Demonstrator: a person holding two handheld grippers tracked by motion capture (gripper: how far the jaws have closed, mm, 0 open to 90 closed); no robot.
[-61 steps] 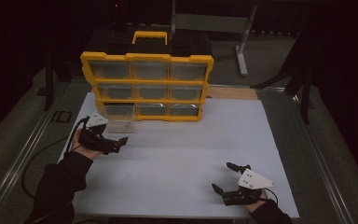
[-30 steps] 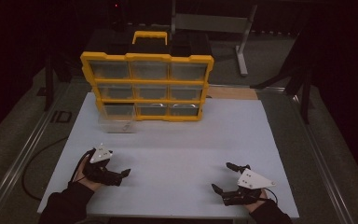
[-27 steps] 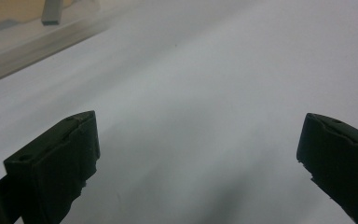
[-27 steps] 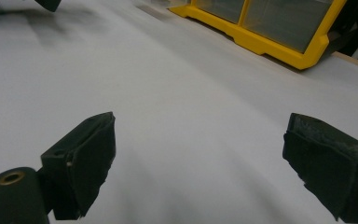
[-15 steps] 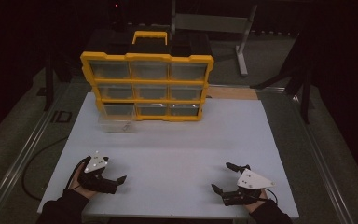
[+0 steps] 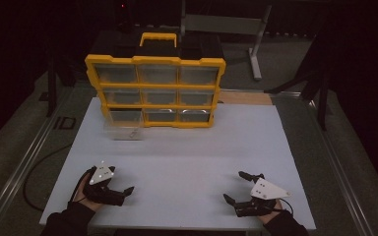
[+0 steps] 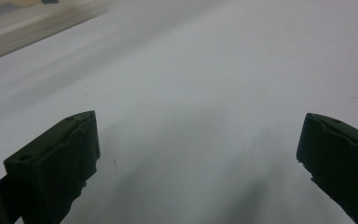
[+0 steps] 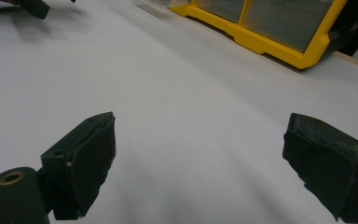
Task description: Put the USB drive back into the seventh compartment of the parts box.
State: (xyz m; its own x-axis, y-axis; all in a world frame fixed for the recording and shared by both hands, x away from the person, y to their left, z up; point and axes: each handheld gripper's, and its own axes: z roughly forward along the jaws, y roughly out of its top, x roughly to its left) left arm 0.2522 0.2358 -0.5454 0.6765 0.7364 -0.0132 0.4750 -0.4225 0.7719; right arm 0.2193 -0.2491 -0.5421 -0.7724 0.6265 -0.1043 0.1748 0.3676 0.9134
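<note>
A yellow organizer [image 6: 155, 91] with clear drawers stands upright at the back of the white table [image 6: 187, 157]; its lower corner shows in the right gripper view [image 8: 261, 39]. The clear bottom-left drawer [image 6: 123, 129] sticks out toward me, and it shows as a blur in the left gripper view [image 7: 37, 23]. My left gripper [image 6: 126, 192] rests near the front left edge, open, with bare table between its jaws [image 7: 198, 154]. At the front right my right gripper [image 6: 234, 186] is open and holds nothing [image 8: 200, 158]. The left gripper's fingertips [image 8: 32, 7] show far off in the right gripper view.
A metal rail [image 6: 24, 162] runs along the table's left side, with a cable [image 6: 34, 167] beside it. A wooden strip [image 6: 246, 97] lies behind the white sheet at right. A metal stand [image 6: 256, 44] rises behind the organizer.
My left gripper has drawn back from the bottom-left drawer to the front left edge of the table. The drawer stays pulled out. The right gripper has not moved.
</note>
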